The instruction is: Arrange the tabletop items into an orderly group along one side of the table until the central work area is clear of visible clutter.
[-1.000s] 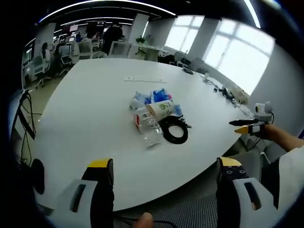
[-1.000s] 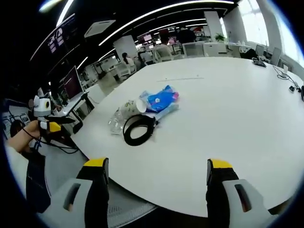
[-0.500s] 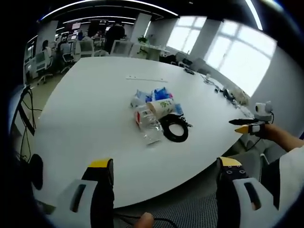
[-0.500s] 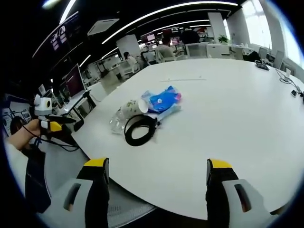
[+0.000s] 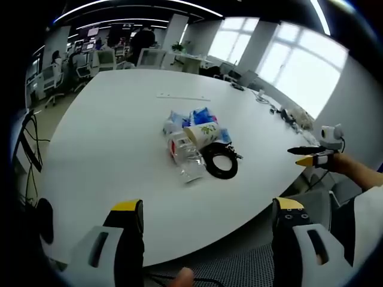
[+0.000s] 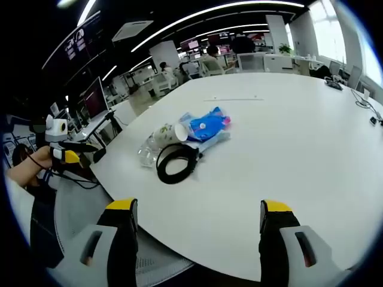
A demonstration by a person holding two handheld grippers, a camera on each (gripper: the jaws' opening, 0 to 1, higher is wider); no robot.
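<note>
A large white oval table [image 5: 102,137] carries a small heap of clutter near its middle. In the left gripper view the heap is made of a black coiled cable [image 5: 220,162] on the right, a clear crumpled plastic bottle [image 5: 188,161] touching it on the left, a white paper cup with a green print [image 5: 201,134] lying on its side just beyond them, and blue plastic wrappers [image 5: 197,116] at the far side of the pile. The left gripper [image 5: 209,206] hangs off the near edge of the table, its yellow-tipped jaws spread wide with nothing between them, well apart from the heap.

In the right gripper view the same heap lies left of centre: the black coiled cable [image 6: 175,164] nearest, the paper cup [image 6: 167,133] and clear bottle [image 6: 146,153] behind and to its left, the blue wrappers [image 6: 206,125] farther off. The right gripper [image 6: 200,208] also stands off the table's near edge, jaws wide apart and empty. Office chairs and desks [image 6: 197,60] fill the far background.
</note>
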